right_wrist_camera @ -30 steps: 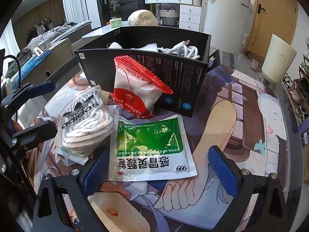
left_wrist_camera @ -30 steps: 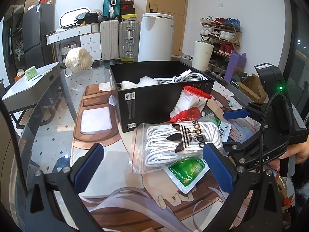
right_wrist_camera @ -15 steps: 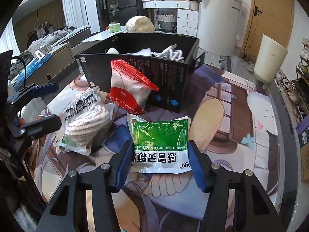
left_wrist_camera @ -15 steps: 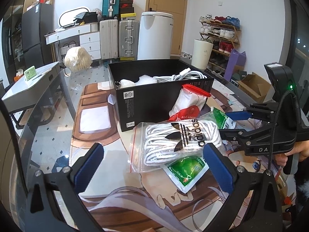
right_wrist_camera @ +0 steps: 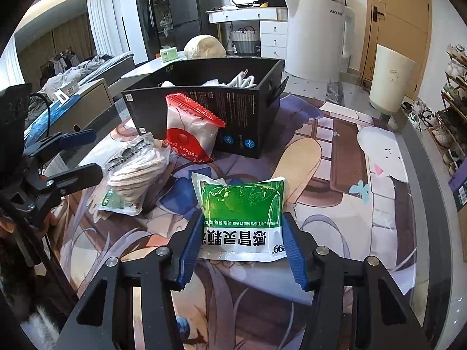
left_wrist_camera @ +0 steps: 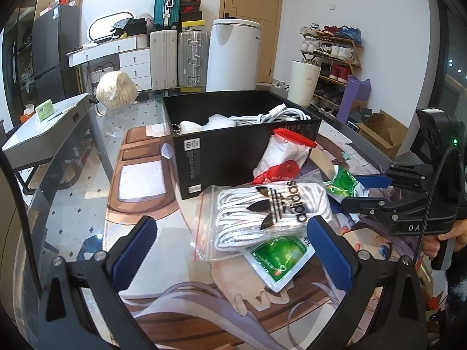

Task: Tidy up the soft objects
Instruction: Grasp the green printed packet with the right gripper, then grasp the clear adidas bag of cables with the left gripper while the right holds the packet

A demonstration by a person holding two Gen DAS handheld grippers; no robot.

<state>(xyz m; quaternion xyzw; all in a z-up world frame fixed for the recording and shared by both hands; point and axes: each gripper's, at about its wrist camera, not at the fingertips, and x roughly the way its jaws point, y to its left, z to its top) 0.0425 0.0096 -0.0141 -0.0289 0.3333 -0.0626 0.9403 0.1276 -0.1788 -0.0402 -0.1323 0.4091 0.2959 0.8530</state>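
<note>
**A:** Sachet (right_wrist_camera: 242,218) status? A second ago it lay flat by the sock bag (left_wrist_camera: 271,210) with my right gripper (right_wrist_camera: 242,245) spread wide around it.

**B:** The jaws have just been closing, and now both blue pads press its two side edges. I'd call it grasped. It has slid away from the sock bag and sits nearer the middle of the surface (right_wrist_camera: 364,204); whether it is fully clear of the mat I cannot tell.

**A:** And my left gripper (left_wrist_camera: 233,250)?

**B:** Released, jaws wide, hanging just short of the sock bag, touching nothing. It hasn't shifted. A second green sachet (left_wrist_camera: 277,259) is pinned under that bag.

**A:** So what next?

**B:** I judge the carry to the box (right_wrist_camera: 204,102) comes next; cables and white padding already lie inside. The red-topped pouch (right_wrist_camera: 189,134) leans on its front wall, so I'd lift over it. The grip is only on the edges of a slack sachet, so it may sag or slip.
</note>
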